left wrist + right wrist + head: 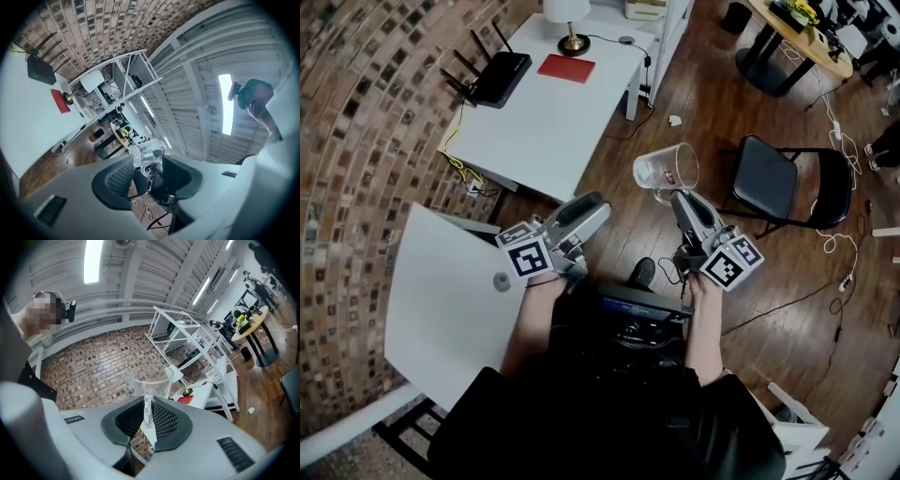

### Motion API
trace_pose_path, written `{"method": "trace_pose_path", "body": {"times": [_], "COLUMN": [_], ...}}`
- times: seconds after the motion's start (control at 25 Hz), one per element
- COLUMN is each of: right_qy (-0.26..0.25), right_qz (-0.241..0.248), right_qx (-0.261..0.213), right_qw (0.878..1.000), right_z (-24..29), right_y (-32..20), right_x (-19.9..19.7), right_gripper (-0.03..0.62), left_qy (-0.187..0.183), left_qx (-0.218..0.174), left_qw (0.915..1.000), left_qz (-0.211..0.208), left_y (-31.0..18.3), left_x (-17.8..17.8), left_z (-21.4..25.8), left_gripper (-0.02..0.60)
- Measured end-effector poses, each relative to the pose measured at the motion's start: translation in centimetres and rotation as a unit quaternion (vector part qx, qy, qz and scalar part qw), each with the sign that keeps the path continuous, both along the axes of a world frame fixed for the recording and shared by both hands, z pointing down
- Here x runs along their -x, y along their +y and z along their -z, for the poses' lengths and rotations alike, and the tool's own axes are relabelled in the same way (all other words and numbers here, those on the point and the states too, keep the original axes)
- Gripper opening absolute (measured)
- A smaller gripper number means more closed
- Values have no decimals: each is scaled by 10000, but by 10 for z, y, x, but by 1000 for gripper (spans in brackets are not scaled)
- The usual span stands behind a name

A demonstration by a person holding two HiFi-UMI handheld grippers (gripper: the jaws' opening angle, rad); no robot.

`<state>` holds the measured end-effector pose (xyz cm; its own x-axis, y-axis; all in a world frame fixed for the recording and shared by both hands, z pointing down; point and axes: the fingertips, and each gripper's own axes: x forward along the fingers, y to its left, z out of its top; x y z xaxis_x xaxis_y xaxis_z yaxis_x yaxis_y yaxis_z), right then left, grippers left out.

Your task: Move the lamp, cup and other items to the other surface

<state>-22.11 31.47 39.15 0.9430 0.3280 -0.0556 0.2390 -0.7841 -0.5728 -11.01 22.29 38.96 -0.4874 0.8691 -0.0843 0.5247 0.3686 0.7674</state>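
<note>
An office-style workroom, this — brick wall (375,112), wood floor (694,94), white desks (553,122) carrying a router (499,78) and a lamp (570,28). There's a black chair (778,178), cables (839,246) trailing across the boards, metal shelving (187,338) — strip lights (93,261) overhead.

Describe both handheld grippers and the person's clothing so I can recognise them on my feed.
Both the left gripper and right gripper have pale grey moulded bodies, each carrying a white cube with black square markers. Their fingers are lined with dark ribbed pads. The person wears a black top.
</note>
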Motion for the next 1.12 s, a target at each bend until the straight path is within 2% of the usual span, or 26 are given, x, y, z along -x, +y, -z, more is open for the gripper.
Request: {"method": "trace_pose_path", "body": {"times": [0.24, 0.6, 0.88, 1.12], "right_qy": [71, 171, 203, 120], "right_qz": [149, 327, 418, 456], "right_qx": [-26, -59, -188, -187], "right_qw": [9999, 9993, 9987, 9987], "right_z": [1, -1, -9, -15], "right_y": [48, 84, 92, 108], "right_x": [28, 69, 77, 65], "right_gripper": [69, 69, 69, 67], "left_qy": [63, 152, 163, 51], "left_qx": [-21, -42, -95, -84], "left_qw": [9998, 9990, 9985, 9984], "left_qz": [166, 413, 523, 561], "left_y": [43, 77, 85, 101], "left_x": [31, 70, 77, 65], "left_z": [2, 3, 0, -9], "left_gripper": [183, 183, 183, 183]}}
